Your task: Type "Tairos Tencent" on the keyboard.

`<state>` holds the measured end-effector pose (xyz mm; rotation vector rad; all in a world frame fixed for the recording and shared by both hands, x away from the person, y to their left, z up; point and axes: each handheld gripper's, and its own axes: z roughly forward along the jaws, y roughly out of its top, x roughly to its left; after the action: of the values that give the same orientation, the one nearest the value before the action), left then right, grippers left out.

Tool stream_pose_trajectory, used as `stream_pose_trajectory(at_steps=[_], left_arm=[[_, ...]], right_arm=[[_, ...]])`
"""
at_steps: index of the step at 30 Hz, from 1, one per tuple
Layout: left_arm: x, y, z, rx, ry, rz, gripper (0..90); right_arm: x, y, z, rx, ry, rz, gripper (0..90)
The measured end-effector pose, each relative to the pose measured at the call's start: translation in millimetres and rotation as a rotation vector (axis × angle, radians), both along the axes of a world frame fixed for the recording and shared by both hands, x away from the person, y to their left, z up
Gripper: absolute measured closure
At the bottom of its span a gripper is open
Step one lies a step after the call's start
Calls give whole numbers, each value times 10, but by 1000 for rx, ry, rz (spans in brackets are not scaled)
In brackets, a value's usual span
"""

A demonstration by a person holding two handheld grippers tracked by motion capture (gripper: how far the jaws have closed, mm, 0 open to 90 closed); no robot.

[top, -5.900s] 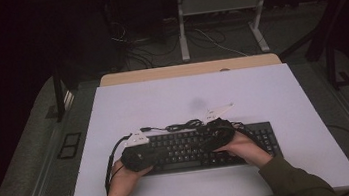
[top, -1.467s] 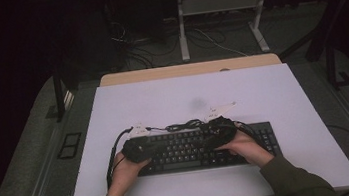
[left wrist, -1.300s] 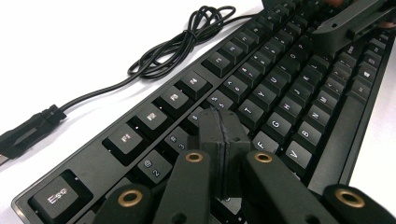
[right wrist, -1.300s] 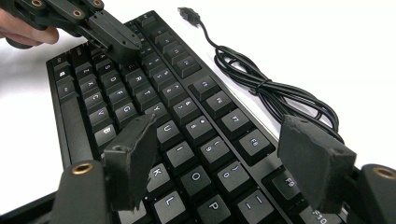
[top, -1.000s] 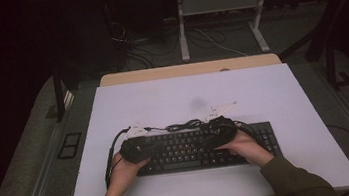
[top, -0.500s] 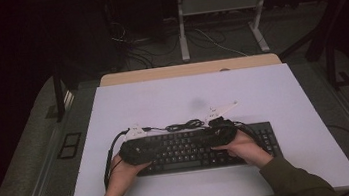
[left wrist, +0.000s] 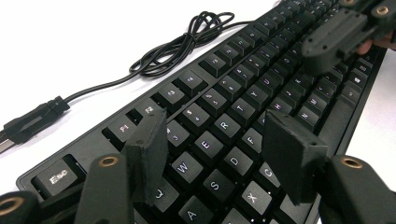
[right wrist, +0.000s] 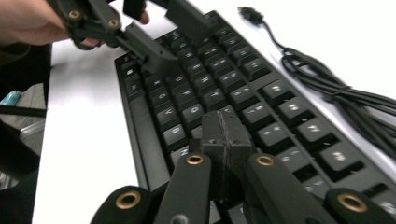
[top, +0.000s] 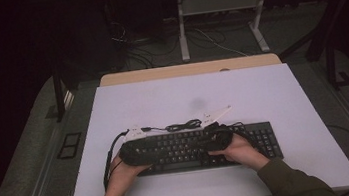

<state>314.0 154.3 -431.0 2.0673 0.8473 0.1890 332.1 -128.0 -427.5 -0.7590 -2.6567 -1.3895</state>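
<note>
While both grippers hover over the keyboard (top: 204, 147), key pressing looks under way.
Left gripper (left wrist: 219, 154) has just been opening, nothing between its jaws; right gripper (right wrist: 225, 133) has just closed, pads together and empty. Next: tip down squarely onto one key.

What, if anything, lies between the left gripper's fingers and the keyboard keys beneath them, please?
Nothing visible does: the left gripper hangs with its fingers apart directly over the keyboard, and the coiled cable lies off to the side.

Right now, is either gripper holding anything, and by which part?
Nothing is held. The left gripper is open above the black keyboard; the right gripper is shut with nothing between its jaws.
</note>
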Motion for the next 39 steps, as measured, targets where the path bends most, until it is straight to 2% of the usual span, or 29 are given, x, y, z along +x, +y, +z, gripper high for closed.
stream_pose_trajectory(at_steps=[13,23,26,39], left_arm=[[2,3,-10,-2,-6,3,368],[3,5,-13,-2,-8,2,363],[4,4,-16,1,-9,2,362],[4,3,-12,-1,-14,6,362]], right_arm=[[-81,154,-82,-39,6,57,895],[-97,198,-120,-53,10,69,894],[-109,215,-137,-72,-1,70,895],[-108,213,-139,-58,3,73,894]])
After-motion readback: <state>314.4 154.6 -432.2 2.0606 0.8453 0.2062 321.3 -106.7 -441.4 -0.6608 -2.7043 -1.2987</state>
